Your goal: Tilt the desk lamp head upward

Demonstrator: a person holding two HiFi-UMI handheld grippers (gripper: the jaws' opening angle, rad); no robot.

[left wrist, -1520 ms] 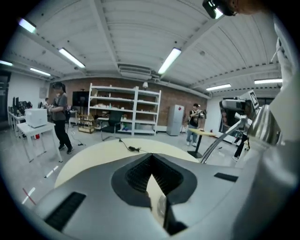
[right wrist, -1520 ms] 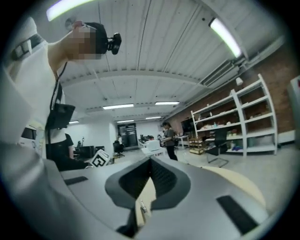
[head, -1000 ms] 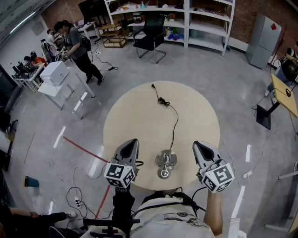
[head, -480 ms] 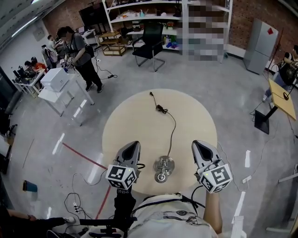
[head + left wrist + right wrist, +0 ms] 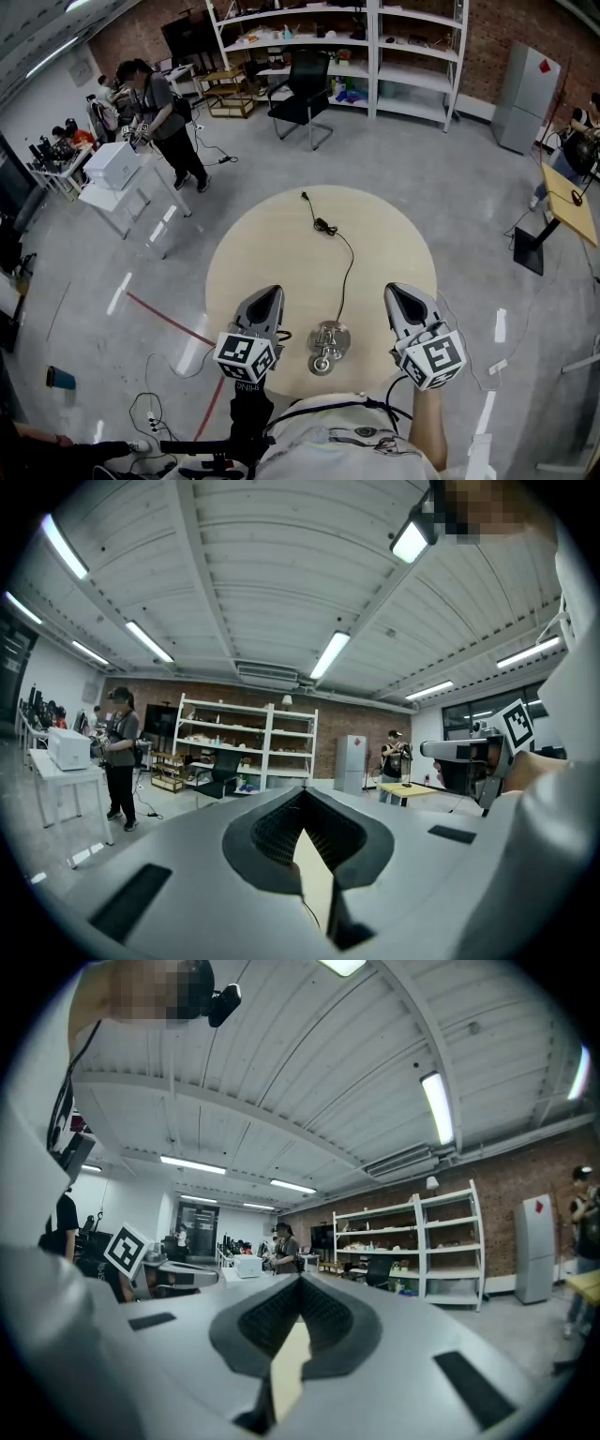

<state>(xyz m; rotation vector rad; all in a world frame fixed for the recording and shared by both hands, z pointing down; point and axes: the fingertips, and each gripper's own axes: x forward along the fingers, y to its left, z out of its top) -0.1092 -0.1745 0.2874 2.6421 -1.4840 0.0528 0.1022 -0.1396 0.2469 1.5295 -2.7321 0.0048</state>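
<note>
While left gripper [image 5: 268, 291] and right gripper [image 5: 393, 292] hover closed, the desk lamp [image 5: 325, 345] sits between.

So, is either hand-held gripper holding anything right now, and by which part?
Nothing is held. The left hand-held gripper and the right hand-held gripper are both shut and empty, one on either side of the desk lamp, not touching it.

On the table [image 5: 272, 253], the desk lamp [image 5: 323, 345] stands between the left hand-held gripper [image 5: 267, 295] and right hand-held gripper [image 5: 395, 295].
</note>
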